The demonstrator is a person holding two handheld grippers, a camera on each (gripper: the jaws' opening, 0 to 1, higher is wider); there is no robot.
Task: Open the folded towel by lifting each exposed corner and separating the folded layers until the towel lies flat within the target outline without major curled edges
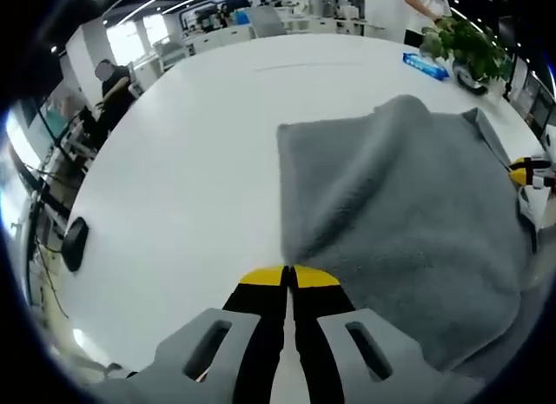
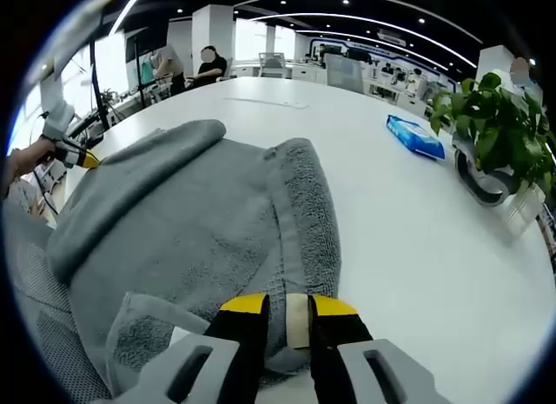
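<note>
Towel (image 2: pixel 200 221) rumpled on white table (image 1: pixel 191 152), right claw (image 2: pixel 287 305) pinching its edge, left claw (image 1: pixel 287 276) closed.

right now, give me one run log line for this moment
towel: grey, folded, on white table | left tool: shut, at towel edge | right tool: shut on towel hem

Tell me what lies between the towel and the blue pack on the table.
Nothing: in the right gripper view, bare white table runs from the towel to the blue pack. The potted plant stands beyond the pack.

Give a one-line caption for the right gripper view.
Right gripper pinching the grey towel's edge on a white table.
</note>
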